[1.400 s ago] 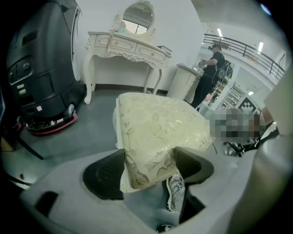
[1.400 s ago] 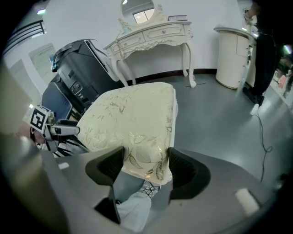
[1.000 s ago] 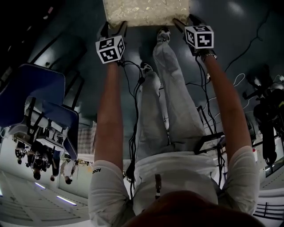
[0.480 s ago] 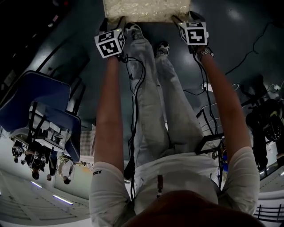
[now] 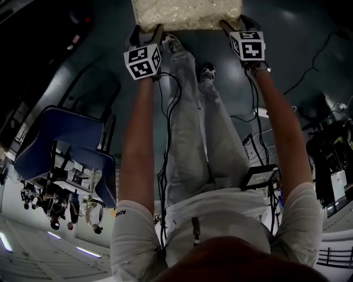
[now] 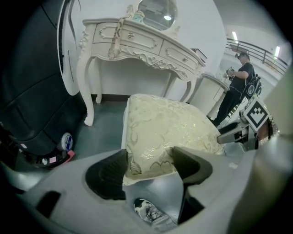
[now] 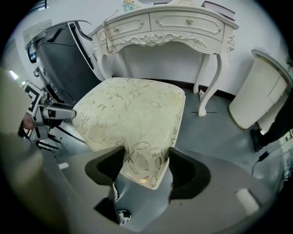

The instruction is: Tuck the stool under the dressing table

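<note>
Head view: one stool [image 5: 187,12], two claws [image 5: 148,32] [image 5: 234,25]

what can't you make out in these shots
- Stool legs: hidden under its own cushion in both gripper views; the head view cuts the stool off at its top edge.
- Dressing table: outside the head view altogether.
- Mirror: cut off by the top edge of the left gripper view.
- Small items on the tabletop: too small and edge-on to name.

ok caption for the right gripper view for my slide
Right hand-held gripper clamped on a padded corner of the stool, with the dressing table ahead.
</note>
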Demonstrator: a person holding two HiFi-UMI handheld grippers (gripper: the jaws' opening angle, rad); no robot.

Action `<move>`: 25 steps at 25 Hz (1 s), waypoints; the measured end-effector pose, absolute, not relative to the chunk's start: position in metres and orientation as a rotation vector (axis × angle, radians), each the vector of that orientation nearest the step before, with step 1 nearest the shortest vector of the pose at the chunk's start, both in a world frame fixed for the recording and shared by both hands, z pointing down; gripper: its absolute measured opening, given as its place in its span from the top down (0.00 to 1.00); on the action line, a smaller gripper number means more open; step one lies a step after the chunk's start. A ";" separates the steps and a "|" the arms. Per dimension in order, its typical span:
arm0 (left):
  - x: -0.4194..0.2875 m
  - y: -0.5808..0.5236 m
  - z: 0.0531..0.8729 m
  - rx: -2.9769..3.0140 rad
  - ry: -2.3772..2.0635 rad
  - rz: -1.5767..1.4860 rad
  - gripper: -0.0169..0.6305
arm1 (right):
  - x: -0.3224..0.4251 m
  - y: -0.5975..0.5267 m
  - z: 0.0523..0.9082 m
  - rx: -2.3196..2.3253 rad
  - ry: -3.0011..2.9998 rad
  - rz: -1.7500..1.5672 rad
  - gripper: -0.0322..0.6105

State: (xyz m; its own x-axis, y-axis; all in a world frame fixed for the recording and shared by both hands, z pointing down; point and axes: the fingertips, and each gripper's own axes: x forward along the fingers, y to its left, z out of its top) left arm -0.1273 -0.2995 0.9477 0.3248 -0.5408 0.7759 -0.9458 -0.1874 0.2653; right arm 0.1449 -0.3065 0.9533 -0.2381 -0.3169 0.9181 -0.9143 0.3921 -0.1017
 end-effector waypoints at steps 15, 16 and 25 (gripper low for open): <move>-0.096 -0.384 0.944 1.992 -1.059 0.742 0.38 | 0.170 -0.407 0.938 1.271 -1.710 0.782 0.57; -0.094 -0.385 0.944 1.991 -1.062 0.731 0.37 | 0.172 -0.412 0.939 1.278 -1.712 0.787 0.57; -0.068 -0.434 0.944 2.050 -1.103 0.716 0.37 | 0.199 -0.464 0.937 1.475 -1.742 0.809 0.59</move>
State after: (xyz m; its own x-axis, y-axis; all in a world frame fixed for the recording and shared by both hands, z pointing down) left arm -0.0684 -0.4343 0.9442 0.4864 -0.4806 0.7296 -0.8622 -0.3993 0.3118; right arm 0.1989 -0.4643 0.9369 -0.1024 -0.5473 0.8307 -0.9877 0.1549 -0.0196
